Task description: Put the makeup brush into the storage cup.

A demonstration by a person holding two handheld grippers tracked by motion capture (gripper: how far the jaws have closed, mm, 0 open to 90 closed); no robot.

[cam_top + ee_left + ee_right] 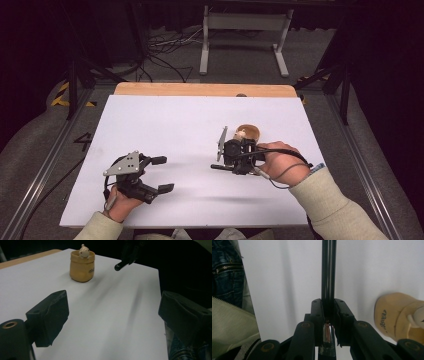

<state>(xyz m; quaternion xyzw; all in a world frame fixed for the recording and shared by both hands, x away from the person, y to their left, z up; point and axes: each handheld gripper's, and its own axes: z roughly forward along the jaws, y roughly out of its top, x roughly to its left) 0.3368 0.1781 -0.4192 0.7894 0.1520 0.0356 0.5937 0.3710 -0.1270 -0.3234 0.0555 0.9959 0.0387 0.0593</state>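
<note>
A small tan pot (pixel 248 133) (pixel 82 267) (pixel 394 315) stands upright on the white table (pixel 175 125), right of centre, with a pale little figure (pixel 84 251) poking out of its top. Just in front of the pot, my right gripper (pixel 231 164) (pixel 328 305) is shut on a slim black pen (pixel 328 270) with a silver end. The pen's tip (pixel 216 167) (pixel 119 265) sticks out to the left, above the table. At the near left, my left gripper (pixel 164 174) (pixel 117 315) is open with its jaws wide apart and nothing between them. It points towards the pot.
A bare wooden strip (pixel 200 90) runs along the table's far edge. Behind it, on the floor, stand a white metal frame (pixel 245 30) and loose cables (pixel 165 45). Metal rails (pixel 45 165) flank both sides of the table.
</note>
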